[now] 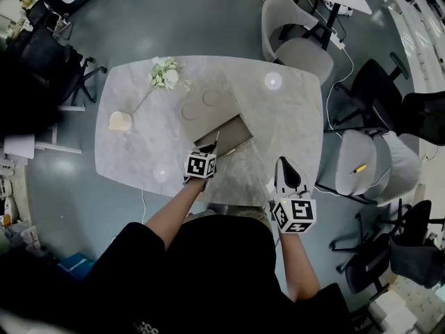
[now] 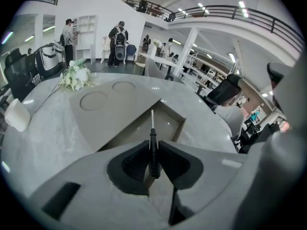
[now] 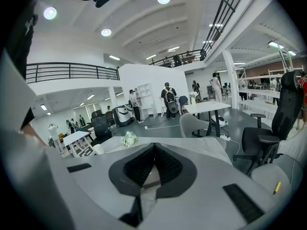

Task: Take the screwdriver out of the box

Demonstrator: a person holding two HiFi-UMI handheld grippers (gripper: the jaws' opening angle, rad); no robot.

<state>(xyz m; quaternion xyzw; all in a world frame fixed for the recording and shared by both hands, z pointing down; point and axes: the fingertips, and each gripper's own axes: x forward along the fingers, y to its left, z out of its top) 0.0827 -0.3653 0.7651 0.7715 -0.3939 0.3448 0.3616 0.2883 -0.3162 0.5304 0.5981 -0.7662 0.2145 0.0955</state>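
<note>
A screwdriver (image 2: 153, 153) with a black handle and a pale shaft stands between the jaws of my left gripper (image 2: 153, 146), which is shut on the handle. Its tip points up and away over the open tan box (image 2: 171, 126). In the head view, the left gripper (image 1: 211, 147) hangs over the box's near edge (image 1: 236, 135) and the screwdriver (image 1: 216, 139) sticks out beyond it. The box lid (image 1: 208, 106), with two round recesses, lies just behind. My right gripper (image 1: 284, 163) hovers over the table's near right edge, away from the box. Its jaws (image 3: 154, 146) are shut and hold nothing.
On the marble table (image 1: 139, 152) lie a bunch of white flowers (image 1: 165, 73) at the far left and a small cream object (image 1: 120, 121) at the left edge. Grey chairs (image 1: 295, 37) stand to the right, one (image 1: 368, 155) carrying a yellow pen (image 1: 358, 168). People (image 2: 118, 38) stand far off.
</note>
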